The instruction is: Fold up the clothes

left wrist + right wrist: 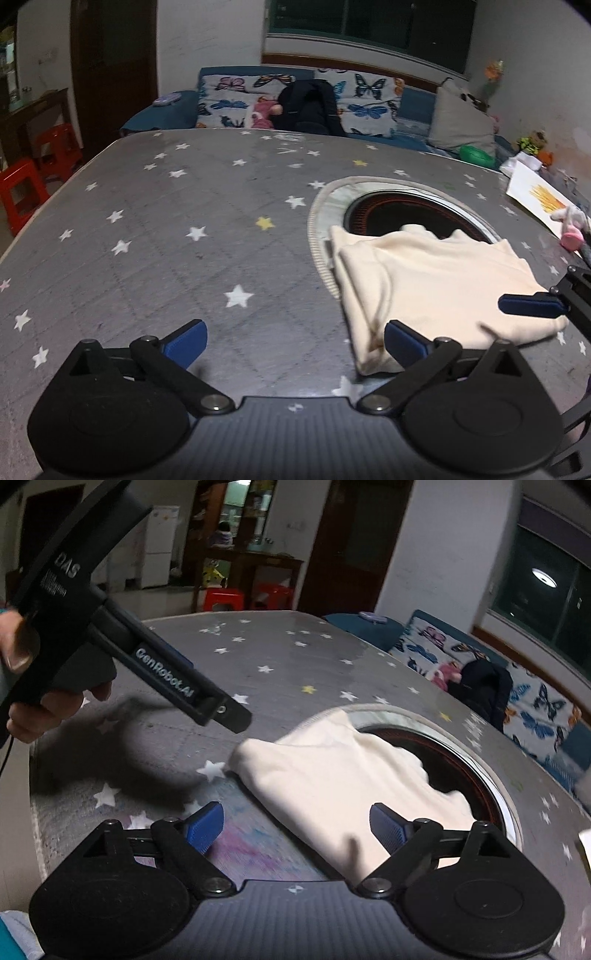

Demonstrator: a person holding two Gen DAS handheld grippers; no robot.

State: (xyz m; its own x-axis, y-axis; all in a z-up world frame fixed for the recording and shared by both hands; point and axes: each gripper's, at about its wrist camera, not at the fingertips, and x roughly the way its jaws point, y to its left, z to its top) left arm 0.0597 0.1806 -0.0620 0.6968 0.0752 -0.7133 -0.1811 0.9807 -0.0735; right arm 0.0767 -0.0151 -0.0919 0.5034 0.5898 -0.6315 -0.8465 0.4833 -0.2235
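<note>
A cream garment (436,288), folded into a rough rectangle, lies on the grey star-patterned tablecloth (184,229) with its far edge over a round black cooktop (402,214). My left gripper (295,343) is open. Its right finger (402,345) is over the cloth's near left corner and nothing is gripped. In the right wrist view the garment (332,782) reaches between the wide-open fingers of my right gripper (297,827), and the pads are not pressing it. One blue finger (532,306) of the right gripper shows over the cloth's right side.
A hand (37,705) holds the left gripper's black body (162,672) at the left. A drawing on paper (539,199) and a pink toy (572,229) lie at the table's right edge. A butterfly-print sofa (295,99) stands behind the table, with red stools (26,184) to the left.
</note>
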